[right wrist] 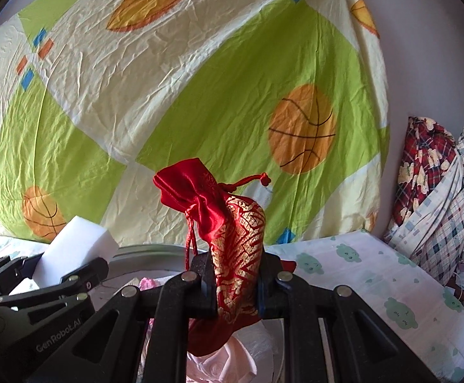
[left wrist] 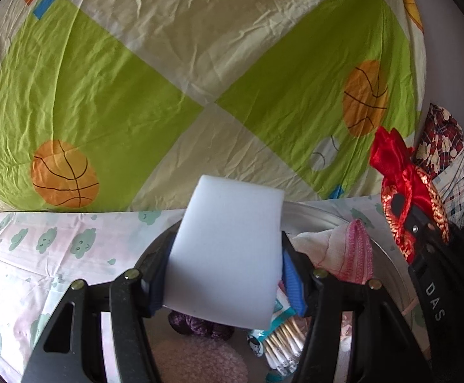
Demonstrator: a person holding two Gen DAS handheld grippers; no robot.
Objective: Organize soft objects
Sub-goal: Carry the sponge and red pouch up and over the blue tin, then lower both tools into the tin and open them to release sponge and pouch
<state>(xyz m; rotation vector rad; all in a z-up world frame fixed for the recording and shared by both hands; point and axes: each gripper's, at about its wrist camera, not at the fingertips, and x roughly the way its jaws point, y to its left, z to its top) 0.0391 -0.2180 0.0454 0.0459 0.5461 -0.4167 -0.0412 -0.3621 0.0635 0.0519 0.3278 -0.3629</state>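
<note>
Side by side above a round metal basin [left wrist: 388, 249], the left claw [left wrist: 228, 261] clamps a white foam block [left wrist: 228, 249], and the right claw [right wrist: 236, 282] pinches a red and gold drawstring pouch [right wrist: 232, 239], both raised before a basketball-print sheet [right wrist: 200, 95].

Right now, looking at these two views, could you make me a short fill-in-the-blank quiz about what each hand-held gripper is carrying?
1. The left hand-held gripper is shut on a white ____ block.
2. The right hand-held gripper is shut on a ____ drawstring pouch with gold pattern.
3. The sheet hanging behind shows orange ____.

Missing words: foam; red; basketballs
</note>
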